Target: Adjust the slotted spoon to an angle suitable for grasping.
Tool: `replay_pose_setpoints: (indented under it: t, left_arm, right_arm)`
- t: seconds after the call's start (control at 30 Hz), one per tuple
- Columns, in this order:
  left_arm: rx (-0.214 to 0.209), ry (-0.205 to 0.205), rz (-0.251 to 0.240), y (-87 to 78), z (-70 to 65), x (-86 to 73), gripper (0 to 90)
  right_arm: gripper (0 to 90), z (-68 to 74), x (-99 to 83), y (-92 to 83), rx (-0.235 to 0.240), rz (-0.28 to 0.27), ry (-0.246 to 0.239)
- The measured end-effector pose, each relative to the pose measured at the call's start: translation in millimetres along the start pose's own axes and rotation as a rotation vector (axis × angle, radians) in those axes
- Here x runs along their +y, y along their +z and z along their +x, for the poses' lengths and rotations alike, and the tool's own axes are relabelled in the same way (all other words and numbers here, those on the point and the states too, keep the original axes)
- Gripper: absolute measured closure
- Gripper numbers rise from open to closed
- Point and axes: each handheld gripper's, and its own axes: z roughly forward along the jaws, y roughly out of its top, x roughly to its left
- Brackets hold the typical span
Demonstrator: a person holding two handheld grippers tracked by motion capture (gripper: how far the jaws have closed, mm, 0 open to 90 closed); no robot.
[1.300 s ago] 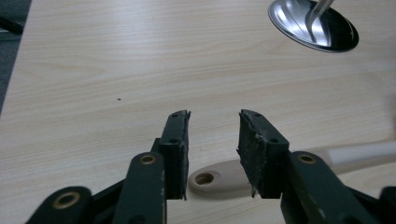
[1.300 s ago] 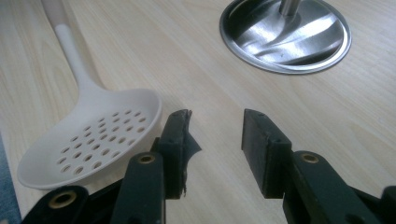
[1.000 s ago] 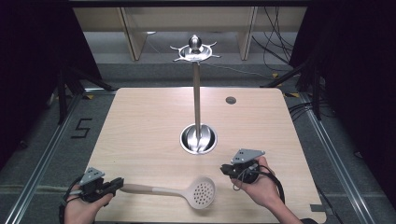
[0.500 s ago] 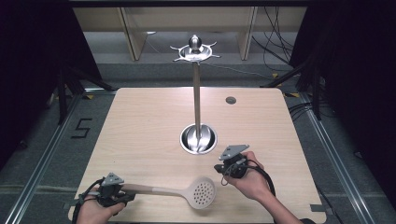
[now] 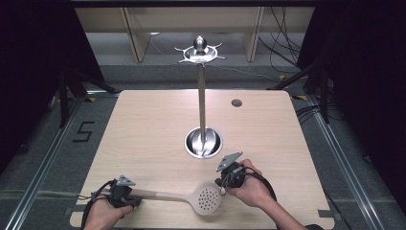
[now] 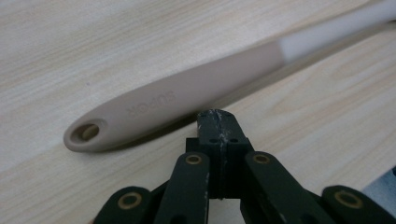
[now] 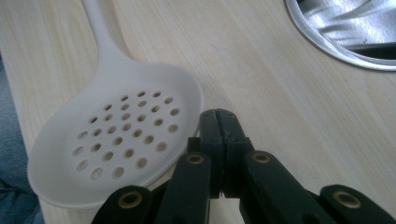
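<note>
From high up, we had both claws closer to the spoon (image 5: pixel 201 198) on the worktop (image 5: pixel 143 134) than a second before. Our left claw (image 6: pixel 217 117) sat pressed together by the handle (holding nothing). Our right claw (image 7: pixel 222 119) was pressed together by the holey bowl. The tall stand (image 5: pixel 202 96) stood behind, well apart.
</note>
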Motion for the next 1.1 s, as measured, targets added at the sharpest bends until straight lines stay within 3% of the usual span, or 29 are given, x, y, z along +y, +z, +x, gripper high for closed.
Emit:
replay_pose_setpoints:
  t: [0.37,0.53,0.8,0.87,1.0,1.07,1.1]
  left_arm:
    - [0.040,-0.031,-0.020,6.6,9.9,14.9,89.2]
    - [0.067,-0.047,-0.049,13.6,14.9,28.9,88.9]
    - [0.072,-0.070,-0.086,20.9,19.3,51.5,86.3]
    - [0.073,-0.076,-0.098,21.4,19.6,54.2,84.7]
    - [0.082,-0.095,-0.145,18.4,18.0,51.4,76.6]
    - [0.096,-0.101,-0.172,13.2,16.7,48.8,70.0]
    - [0.093,-0.109,-0.188,11.3,15.7,48.0,65.4]
  right_arm:
    - [90.0,5.2,-3.5,-5.6,0.036,0.037,-0.005]
    - [90.0,11.6,-5.4,-5.8,0.069,0.054,-0.018]
    - [90.0,22.1,-5.4,-4.5,0.097,0.055,-0.035]
    - [90.0,23.8,-5.6,-4.2,0.101,0.050,-0.041]
    - [82.3,22.7,-7.5,-6.1,0.108,0.027,0.003]
    - [78.2,18.6,-9.1,-9.3,0.084,-0.003,0.014]
    - [75.9,17.0,-10.7,-12.3,0.071,-0.010,0.043]
